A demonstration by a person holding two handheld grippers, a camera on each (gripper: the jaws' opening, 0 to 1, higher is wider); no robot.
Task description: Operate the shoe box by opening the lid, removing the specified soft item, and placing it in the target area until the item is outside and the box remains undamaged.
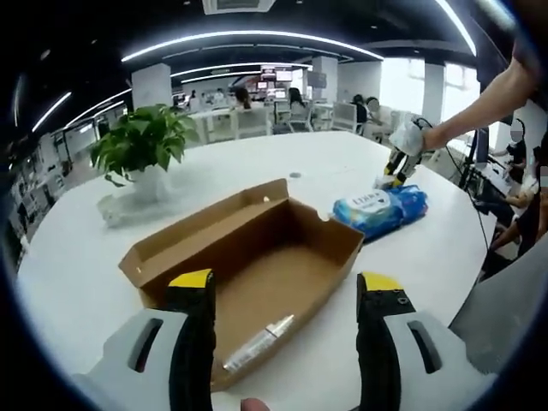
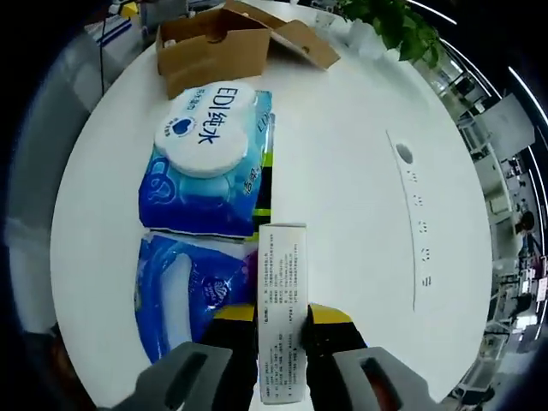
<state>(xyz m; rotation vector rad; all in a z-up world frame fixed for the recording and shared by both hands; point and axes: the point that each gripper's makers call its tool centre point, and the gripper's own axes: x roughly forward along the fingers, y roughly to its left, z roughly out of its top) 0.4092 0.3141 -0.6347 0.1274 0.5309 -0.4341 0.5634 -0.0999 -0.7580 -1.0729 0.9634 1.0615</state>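
Observation:
The brown cardboard shoe box (image 1: 257,257) lies open on the white table, its lid flap folded back to the left. A small silvery tube (image 1: 259,341) lies inside near the front wall. My left gripper (image 1: 284,281) is open, its yellow-tipped jaws on either side of the box's near end. A blue pack of wet wipes (image 1: 381,210) lies on the table right of the box. In the right gripper view the same pack (image 2: 210,163) shows a round white lid, with a second blue pack (image 2: 184,291) beside it. My right gripper (image 2: 282,321) is shut on a slim white printed carton (image 2: 282,282); the right gripper (image 1: 396,163) hovers past the wipes.
A potted green plant (image 1: 141,141) stands at the table's far left, behind the box. The shoe box (image 2: 214,38) and plant (image 2: 394,21) sit at the top of the right gripper view. A cable port (image 2: 404,154) is set in the table (image 2: 360,214). People sit at desks beyond.

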